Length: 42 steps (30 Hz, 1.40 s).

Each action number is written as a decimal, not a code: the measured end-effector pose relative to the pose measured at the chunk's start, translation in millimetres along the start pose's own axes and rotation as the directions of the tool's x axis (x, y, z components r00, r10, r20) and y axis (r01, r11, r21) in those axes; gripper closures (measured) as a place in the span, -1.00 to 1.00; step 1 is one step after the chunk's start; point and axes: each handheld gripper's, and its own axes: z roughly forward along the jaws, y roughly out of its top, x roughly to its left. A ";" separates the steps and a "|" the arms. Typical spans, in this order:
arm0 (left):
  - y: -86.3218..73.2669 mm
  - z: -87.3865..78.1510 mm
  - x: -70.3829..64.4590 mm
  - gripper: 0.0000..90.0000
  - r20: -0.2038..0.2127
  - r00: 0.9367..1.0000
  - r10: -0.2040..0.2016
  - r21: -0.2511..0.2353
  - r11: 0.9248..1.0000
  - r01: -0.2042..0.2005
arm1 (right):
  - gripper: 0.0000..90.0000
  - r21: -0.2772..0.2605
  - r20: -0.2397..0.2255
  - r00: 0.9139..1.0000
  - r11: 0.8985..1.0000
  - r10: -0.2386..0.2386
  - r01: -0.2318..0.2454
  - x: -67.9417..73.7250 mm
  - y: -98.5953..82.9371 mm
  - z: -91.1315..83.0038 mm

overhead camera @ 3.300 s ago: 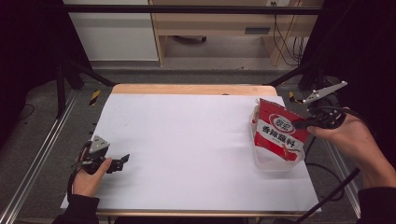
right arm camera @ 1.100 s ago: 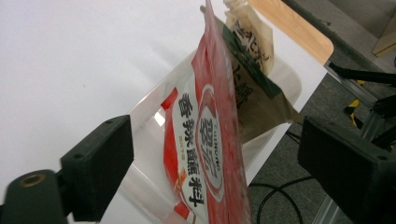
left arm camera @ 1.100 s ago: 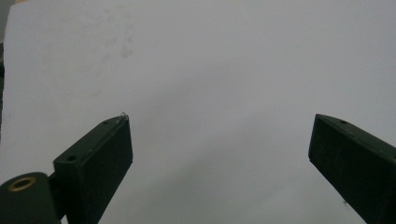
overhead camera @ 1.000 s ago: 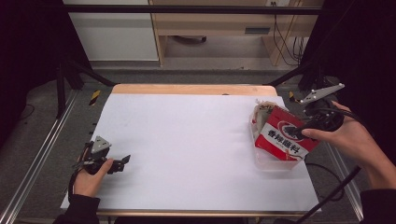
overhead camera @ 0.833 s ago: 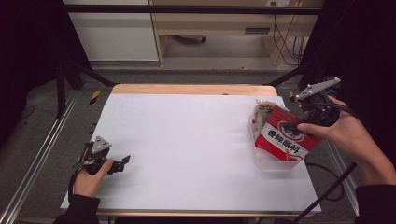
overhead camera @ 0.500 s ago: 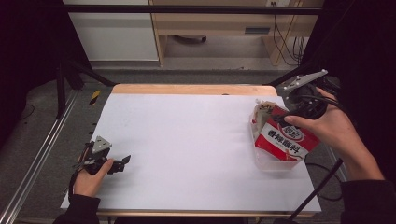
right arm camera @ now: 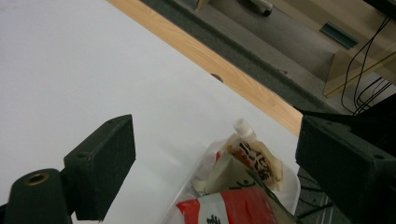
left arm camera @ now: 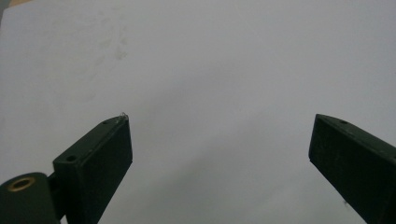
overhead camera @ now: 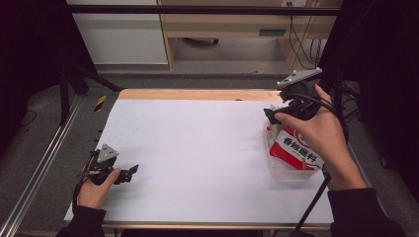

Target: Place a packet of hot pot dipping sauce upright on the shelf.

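The right gripper [overhead camera: 273,114] hangs with its jaws spread wide and nothing between them, just above and behind a clear container [overhead camera: 291,170] that sits near the right edge of the counter [overhead camera: 197,148]. In the right gripper view, the container's contents lie just ahead of and below the jaws: a red-and-white packet [right arm camera: 219,210] nearest, then a tan spouted pouch [right arm camera: 252,156] with its white cap pointing away from the jaws. Judged from this, the work appears to be at an early stage: every visible packet is in the container, none is gripped, and the rest of the counter surface carries nothing removed from it. A pick of one packet appears to be the remaining step. The left gripper [overhead camera: 129,173] rests low on the counter, well apart from the container, jaws wide open on bare white surface. The container's lower part is cut off in the right gripper view, the person's right hand [overhead camera: 321,136] covers part of it in the high view, and the packet print is too small to read.
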 end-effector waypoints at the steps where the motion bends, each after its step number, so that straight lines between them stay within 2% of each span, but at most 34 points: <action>1: 0.1 -0.1 -0.1 -0.86 0.001 1.000 0.001 0.001 1.000 -0.001 | -0.72 -0.009 -0.001 1.000 1.000 0.009 -0.009 3.3 1.5 0.8; 10: -0.2 -1.7 0.3 -0.87 -0.001 1.000 -0.004 -0.005 1.000 0.004 | -0.74 -0.091 -0.023 1.000 0.996 0.020 -0.022 34.0 19.9 15.2; 16: -0.1 -1.6 0.6 -0.87 0.000 1.000 -0.005 -0.005 1.000 0.005 | -0.75 -0.103 -0.038 0.999 0.994 0.025 -0.028 47.5 28.1 32.1; 26: -0.3 -1.6 1.1 -0.87 0.000 1.000 -0.004 -0.004 1.000 0.004 | -0.74 -0.144 -0.026 0.994 0.984 0.106 -0.109 59.6 37.0 57.8; 35: 0.0 -1.3 0.9 -0.87 0.002 1.000 -0.003 -0.006 1.000 0.003 | -0.74 -0.147 -0.012 0.988 0.977 0.151 -0.151 74.2 31.5 78.5; 42: 0.2 -0.7 1.1 -0.87 0.001 1.000 -0.001 -0.007 1.000 0.001 | -0.75 -0.136 -0.032 0.984 0.974 0.176 -0.178 87.3 13.1 93.3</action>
